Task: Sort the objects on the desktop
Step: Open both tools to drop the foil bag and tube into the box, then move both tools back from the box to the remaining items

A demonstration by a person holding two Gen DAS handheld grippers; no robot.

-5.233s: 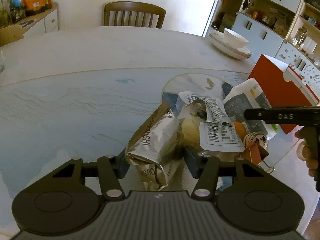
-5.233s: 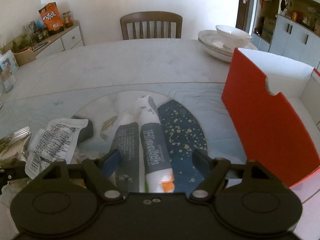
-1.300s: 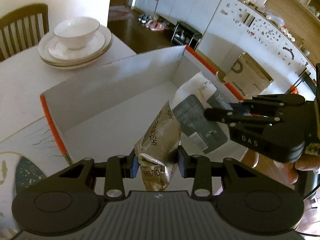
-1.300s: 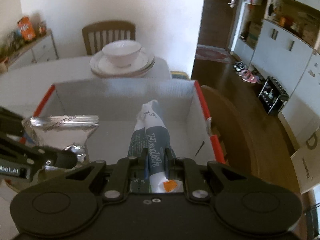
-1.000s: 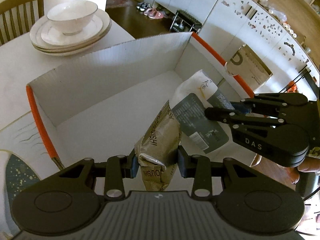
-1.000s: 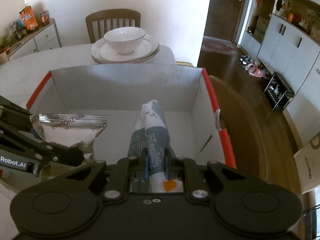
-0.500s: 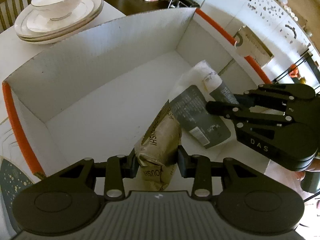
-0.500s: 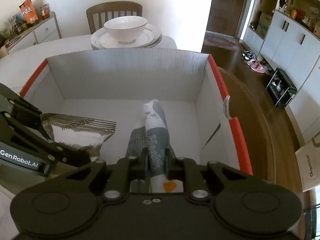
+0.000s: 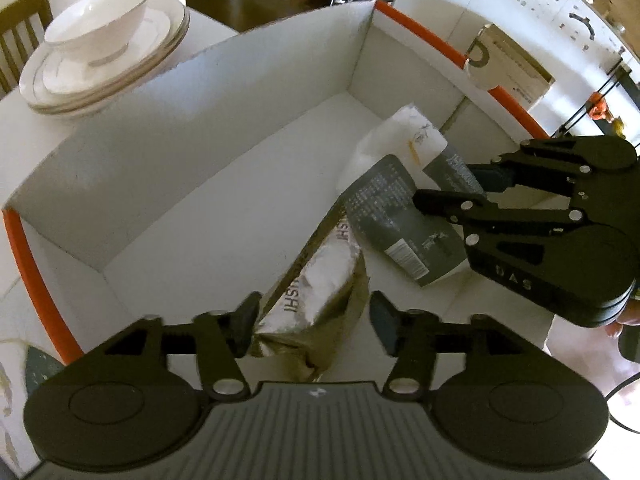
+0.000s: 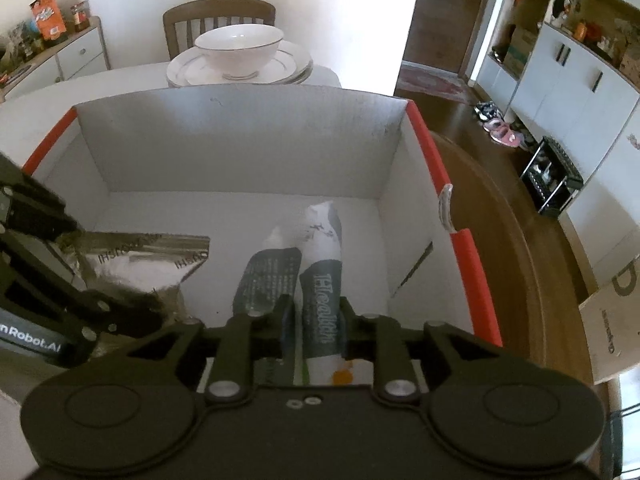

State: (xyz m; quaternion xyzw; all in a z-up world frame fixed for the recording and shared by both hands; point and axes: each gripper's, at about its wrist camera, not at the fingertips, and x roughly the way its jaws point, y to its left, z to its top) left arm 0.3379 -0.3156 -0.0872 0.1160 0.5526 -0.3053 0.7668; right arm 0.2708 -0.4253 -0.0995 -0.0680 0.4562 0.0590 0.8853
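Observation:
A white cardboard box with red outer sides [image 9: 200,120] [image 10: 240,152] lies open below both grippers. My left gripper [image 9: 316,316] hangs inside it, its jaws opening, and the silver foil packet [image 9: 320,280] stands loose between the fingers with a gap on the right side. In the right wrist view that packet [image 10: 144,260] lies at the box's left. My right gripper [image 10: 316,308] [image 9: 452,188] is at the box's right, its jaws just starting to open. The grey and white pouch [image 10: 320,272] [image 9: 384,200] still fills the narrow gap, its far end down on the box floor.
A white bowl on stacked plates [image 9: 100,48] [image 10: 240,52] sits on the table just beyond the box's far wall. A wooden chair [image 10: 220,12] stands behind them. A brown carton [image 10: 616,312] stands on the floor to the right, past the round table's edge.
The left jaws have spread away from the foil packet, which now stands free between them. The right jaws have widened slightly around the pouch. Both grippers sit a little lower in the box.

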